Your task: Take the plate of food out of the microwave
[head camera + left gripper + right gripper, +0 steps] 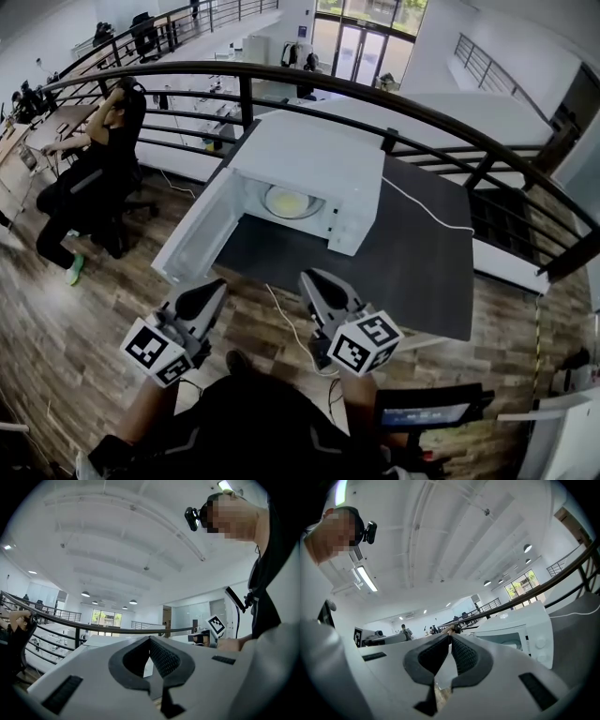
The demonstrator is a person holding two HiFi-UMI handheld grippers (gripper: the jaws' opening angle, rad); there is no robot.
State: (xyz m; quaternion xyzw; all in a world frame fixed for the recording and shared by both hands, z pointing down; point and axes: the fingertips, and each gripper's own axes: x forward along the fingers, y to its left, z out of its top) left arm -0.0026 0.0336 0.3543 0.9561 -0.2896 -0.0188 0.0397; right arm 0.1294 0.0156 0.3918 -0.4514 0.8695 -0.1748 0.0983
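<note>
back of plate (270, 202) tucked under microwave (314, 155) roof, food (291, 201) on it way too tiny to make out

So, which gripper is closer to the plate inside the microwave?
Right. The right gripper is almost straight in front of the plate; the left gripper is farther off to the left, near the open door.

Dark grey table (412, 272) in front of me, standing on the wood floor (56, 328), back edge close to the curved railing (375, 94). The white microwave (309, 155) sits on the left rear part of the top. Its door (197, 230) is swung open, reaching out past the table's left edge. A white cable (427, 211) lies across the top from behind the microwave toward the right side. Another thin white lead (284, 323) shows below the front edge, over the floor.
</note>
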